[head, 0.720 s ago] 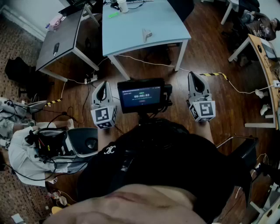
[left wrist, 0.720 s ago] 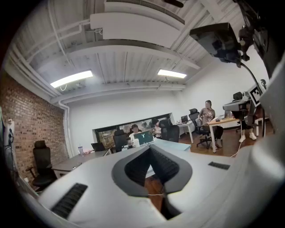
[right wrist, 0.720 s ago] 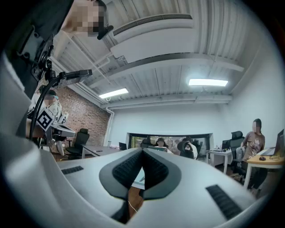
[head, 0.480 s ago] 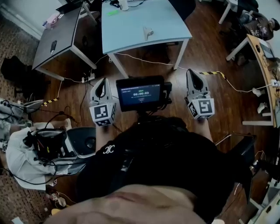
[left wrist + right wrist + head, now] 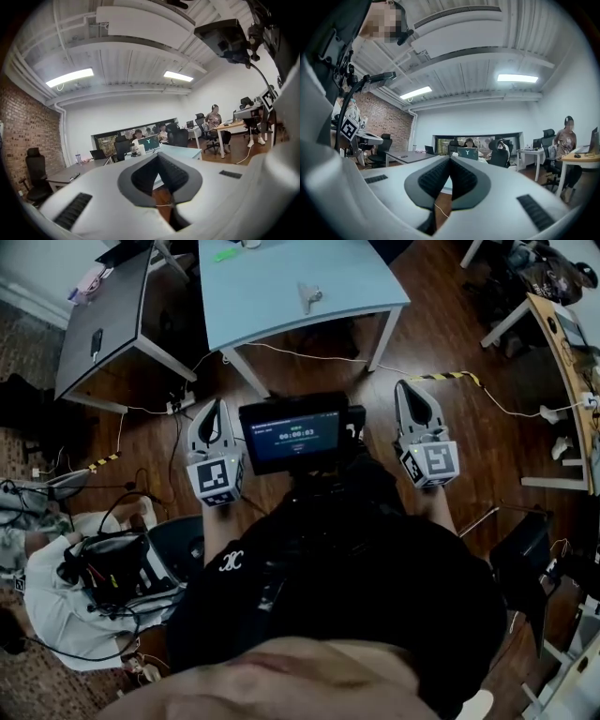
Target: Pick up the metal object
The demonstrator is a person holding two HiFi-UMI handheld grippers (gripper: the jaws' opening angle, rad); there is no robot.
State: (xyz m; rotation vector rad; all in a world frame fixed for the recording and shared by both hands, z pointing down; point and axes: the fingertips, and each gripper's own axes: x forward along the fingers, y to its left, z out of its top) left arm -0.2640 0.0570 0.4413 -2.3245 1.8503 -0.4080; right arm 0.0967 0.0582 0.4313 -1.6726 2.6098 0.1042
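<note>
The metal object (image 5: 307,296), small and grey, lies on the light blue table (image 5: 272,310) at the top of the head view. My left gripper (image 5: 210,409) and right gripper (image 5: 411,388) are held side by side over the wooden floor, well short of the table, and both point toward it. The left gripper (image 5: 157,154) has its ribbed pads closed together with nothing between them. The right gripper (image 5: 450,158) is shut and empty as well. I cannot make out the metal object in either gripper view.
A grey desk (image 5: 103,324) with a dark handset (image 5: 96,341) stands left of the blue table. A small screen (image 5: 292,434) sits between the grippers. Cables and striped tape (image 5: 441,378) cross the floor. A wooden desk (image 5: 562,362) is at right, an equipment cart (image 5: 103,568) at lower left.
The table and the metal object have slid up and a little left in the head view. Both grippers stay shut and side by side, slightly higher in the picture.
</note>
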